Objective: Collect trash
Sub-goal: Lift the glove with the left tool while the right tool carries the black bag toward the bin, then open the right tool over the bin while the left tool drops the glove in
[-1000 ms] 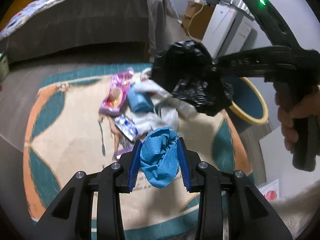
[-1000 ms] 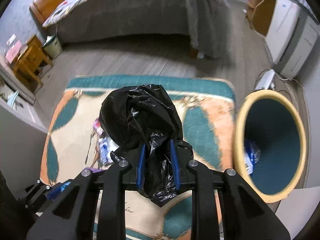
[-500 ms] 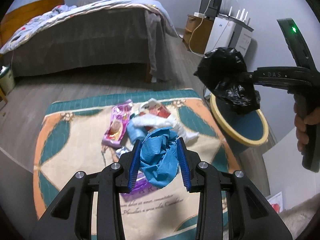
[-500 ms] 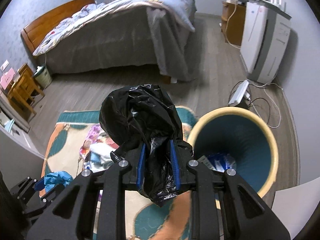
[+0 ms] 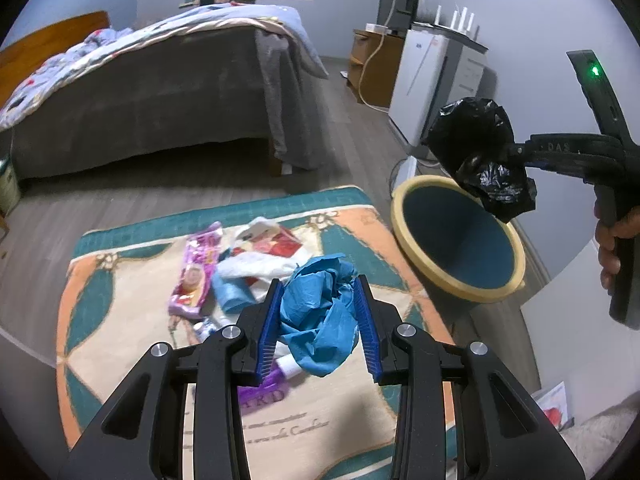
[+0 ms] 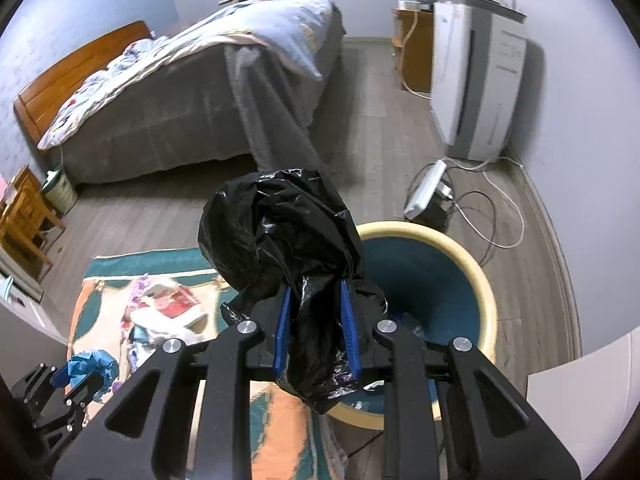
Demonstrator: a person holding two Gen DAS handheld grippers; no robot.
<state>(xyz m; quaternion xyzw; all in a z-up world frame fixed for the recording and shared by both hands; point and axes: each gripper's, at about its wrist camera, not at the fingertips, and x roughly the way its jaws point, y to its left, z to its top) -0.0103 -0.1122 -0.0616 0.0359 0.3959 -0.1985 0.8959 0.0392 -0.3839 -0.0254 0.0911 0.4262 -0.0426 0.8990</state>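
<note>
My left gripper (image 5: 320,322) is shut on a crumpled blue cloth (image 5: 320,316) and holds it above the patterned rug (image 5: 120,312). My right gripper (image 6: 318,330) is shut on a crumpled black plastic bag (image 6: 280,236) and holds it over the near rim of the round bin (image 6: 472,268), teal inside with a cream rim. In the left wrist view the bag (image 5: 480,152) hangs above the bin (image 5: 456,236). Loose trash lies on the rug: a purple wrapper (image 5: 196,272), a blue packet (image 5: 232,292), white paper (image 5: 260,266) and a red-and-white pack (image 5: 276,244).
A bed with grey skirt (image 5: 160,100) stands behind the rug. A white appliance (image 6: 476,80), a wooden cabinet (image 5: 372,68) and a power strip with cables (image 6: 428,188) line the right wall. Some trash lies inside the bin (image 6: 412,328). Wooden furniture (image 6: 24,216) stands at left.
Both grippers rose and tilted up. My right gripper carried the black bag rightward from over the rug to over the bin. The left still holds the blue cloth.
</note>
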